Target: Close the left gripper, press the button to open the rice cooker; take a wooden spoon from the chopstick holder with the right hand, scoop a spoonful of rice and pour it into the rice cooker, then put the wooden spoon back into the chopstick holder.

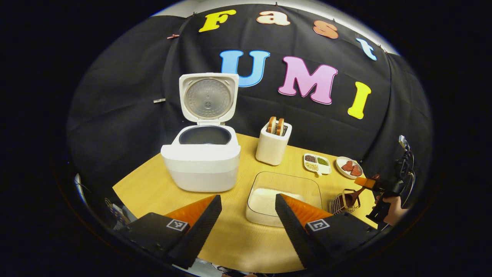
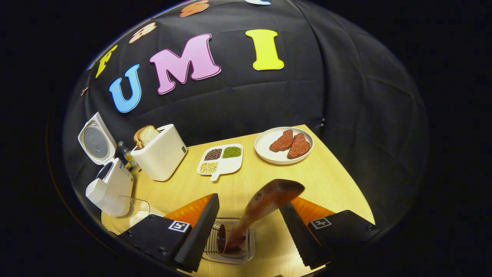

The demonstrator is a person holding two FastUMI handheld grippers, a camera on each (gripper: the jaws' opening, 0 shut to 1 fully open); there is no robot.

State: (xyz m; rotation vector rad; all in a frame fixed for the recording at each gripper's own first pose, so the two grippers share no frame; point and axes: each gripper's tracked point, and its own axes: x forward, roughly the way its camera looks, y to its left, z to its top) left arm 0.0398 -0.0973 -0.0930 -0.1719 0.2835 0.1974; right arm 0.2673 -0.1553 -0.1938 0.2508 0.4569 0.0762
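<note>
In the right gripper view, the right gripper hangs over the chopstick holder at the bottom centre of the frame, fingers spread apart and pressing on nothing. The wooden spoon stands in the holder between the two fingers; it looks clear of both, though the gap to the right-hand finger is too narrow to judge with confidence. Its long axis runs from the holder at lower centre up and to the right, bowl end uppermost, tilted toward the plate of meat in the upper right of the table. Bare tabletop lies between the spoon and that plate; the table's right edge is near the right-hand finger.

In the left gripper view, the left gripper is held with its fingers wide apart, nothing between them, above the near table edge. The rice cooker sits left of centre with its lid standing upright and the pot exposed. The glass rice container lies just beyond the fingers, right of the cooker, with bare wood between them. A toaster and a divided dish stand behind it.
</note>
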